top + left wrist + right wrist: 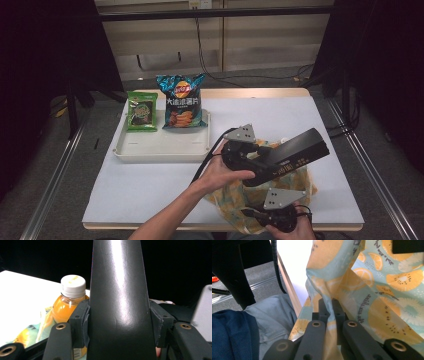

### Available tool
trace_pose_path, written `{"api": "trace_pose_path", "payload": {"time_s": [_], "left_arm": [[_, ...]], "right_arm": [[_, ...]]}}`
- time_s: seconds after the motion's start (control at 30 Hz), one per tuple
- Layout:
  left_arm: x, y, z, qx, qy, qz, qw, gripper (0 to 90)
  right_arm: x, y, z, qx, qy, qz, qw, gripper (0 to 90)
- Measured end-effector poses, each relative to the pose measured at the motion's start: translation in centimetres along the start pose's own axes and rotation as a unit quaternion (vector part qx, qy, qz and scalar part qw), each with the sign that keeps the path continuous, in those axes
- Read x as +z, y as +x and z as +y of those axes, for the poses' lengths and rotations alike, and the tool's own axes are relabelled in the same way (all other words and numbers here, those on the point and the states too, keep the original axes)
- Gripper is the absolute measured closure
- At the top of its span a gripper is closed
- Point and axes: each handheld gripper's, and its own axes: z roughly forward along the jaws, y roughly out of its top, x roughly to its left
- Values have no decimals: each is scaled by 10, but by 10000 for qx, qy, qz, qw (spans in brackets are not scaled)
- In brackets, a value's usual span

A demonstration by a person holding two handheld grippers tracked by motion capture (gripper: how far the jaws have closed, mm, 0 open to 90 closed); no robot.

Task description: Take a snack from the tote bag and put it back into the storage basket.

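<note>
The left gripper (260,162) is gripping a long black box (295,152), its fingers (79,323) pressing against both sides of the box; the high view shows the box lying at a slant over a fruit-print fabric bag (235,192) near the front edge of the bench (150,185). Just beside the box, in the left gripper view, an orange juice bottle (66,305) with a white cap is standing upright, with the bag's cloth bunching around its lower part; whether it is sitting fully inside the bag cannot be told.

The right gripper (329,306) is pinching a fold of the bag's cloth, its fingers (323,307) closing almost together with the fabric between them, right at the bench's near edge.

Well apart, toward the far left of the bench, a white tray (160,147) is carrying two snack packs: a small green packet (141,111) lying flat and a blue bag of potato chips (182,102) just beside it, to its right.
</note>
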Motion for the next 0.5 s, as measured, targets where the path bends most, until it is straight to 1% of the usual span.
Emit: {"api": "trace_pose_path", "payload": {"time_s": [0.07, 0.13, 0.17, 0.2, 0.23, 0.3, 0.33, 0.37, 0.4, 0.5], "left_arm": [[0, -1, 2, -17, -24, -11, 10000, 435], [2, -2, 3, 24, 30, -53, 10000, 435], [2, -3, 3, 74, 86, -31, 9999, 435], [3, -3, 3, 71, 127, -16, 9999, 435], [3, -3, 2, 25, 115, -43, 9999, 435], [3, -1, 4, -67, -16, -59, 10000, 435], [2, -1, 5, -71, -29, -62, 10000, 435], [3, -2, 7, -45, -42, -69, 10000, 435], [3, -3, 9, 50, 33, -55, 10000, 435], [1, -5, 8, 83, 137, -75, 9998, 435]], "right_arm": [[-1, 0, 0, -2, -8, -2, 10000, 900], [0, 0, -1, 1, 13, 15, 10000, 900], [0, 0, -1, 1, 14, 19, 10000, 900], [1, 0, -1, 15, 32, 24, 10000, 900], [0, -1, -1, 35, 57, -6, 10000, 900], [1, -1, -1, 33, 49, 14, 10000, 899], [2, -1, -1, 20, 81, 28, 10000, 899], [3, -1, -2, 30, 117, 31, 9999, 899], [3, 0, -2, 27, 114, 19, 9999, 899], [1, 0, -1, 33, 24, 4, 10000, 898]]}}
